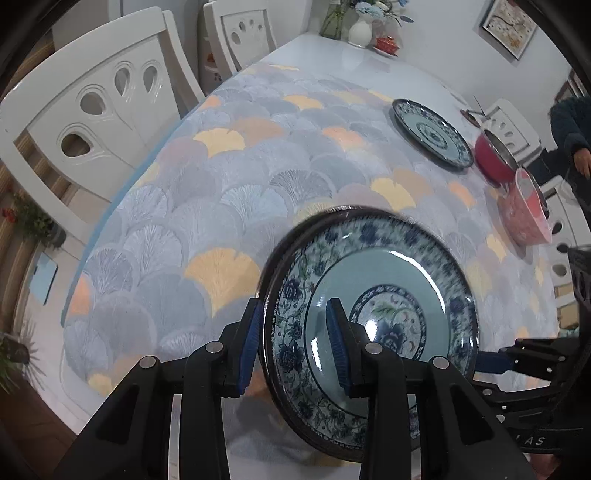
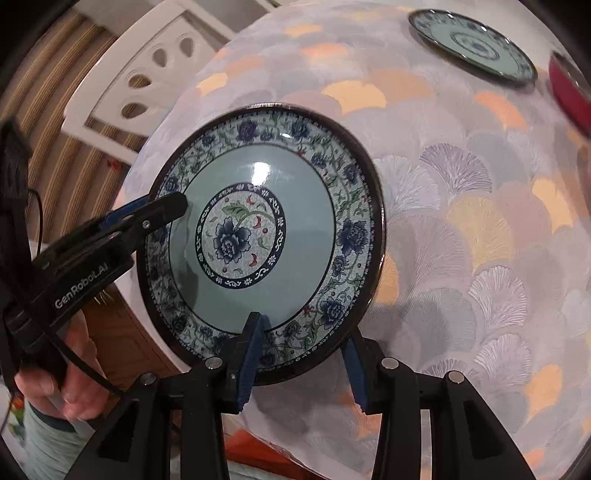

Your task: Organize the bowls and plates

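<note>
A blue-and-white floral plate with a teal centre is lifted above the table's near edge. My left gripper is shut on its rim, one finger over and one under. My right gripper also has the plate's rim between its fingers, with a gap on the right side. A second matching plate lies flat further along the table. A red bowl and a pink bowl stand beyond it at the right.
The table has a fan-patterned cloth. White chairs stand along its left side and another at the right. Vases with flowers and a small red dish stand at the far end. A person stands at the right.
</note>
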